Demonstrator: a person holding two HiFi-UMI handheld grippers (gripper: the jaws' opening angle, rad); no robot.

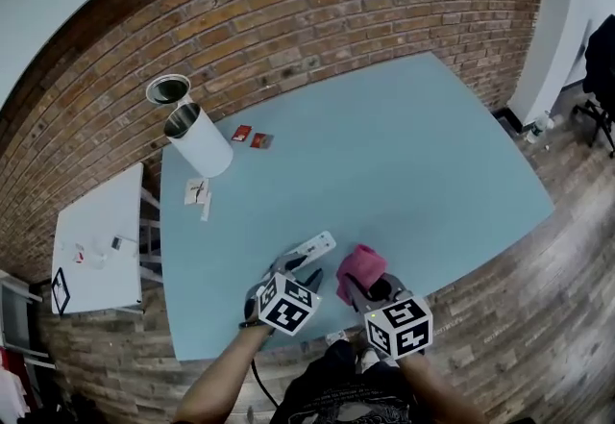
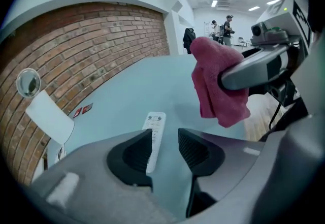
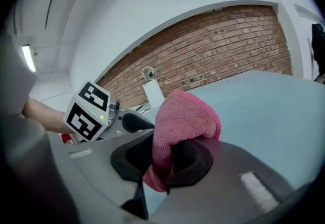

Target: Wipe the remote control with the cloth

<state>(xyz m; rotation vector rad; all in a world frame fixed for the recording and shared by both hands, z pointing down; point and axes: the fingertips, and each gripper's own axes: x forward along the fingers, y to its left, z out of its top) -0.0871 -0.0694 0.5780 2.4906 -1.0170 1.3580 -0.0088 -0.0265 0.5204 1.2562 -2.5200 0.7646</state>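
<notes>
Pale blue table [image 1: 432, 153] runs from the person's lap out to a red brick wall [image 1: 288, 18], with wood flooring [image 1: 538, 297] to the right.

Nearest the person, at the table's near edge, both tools sit side by side. The right gripper [image 3: 165, 154] is clamped on the pink cloth [image 3: 185, 116]: the fabric is pinched between the two dark pads and bunches up in a rounded wad above them, with a short tail hanging below. From the head view the cloth [image 1: 360, 266] sits just right of the remote and apart from it.

The left gripper [image 2: 165, 139] points steeply down with its jaws standing moderately apart and nothing pressed between the pads. The white remote control [image 2: 155, 124] lies flat on the table straight beyond that gap, its near end hidden behind the left pad and its button end pointing away. In the head view the remote control [image 1: 306, 249] lies slanted, just ahead of the left gripper [image 1: 309, 278].

Farther out on the left, a few small white scraps [image 1: 199, 193] lie near the table's edge, then a white cylinder [image 1: 197, 138] and two small red packets [image 1: 250, 136] beside it. A white side table [image 1: 96, 239] stands off to the left.
</notes>
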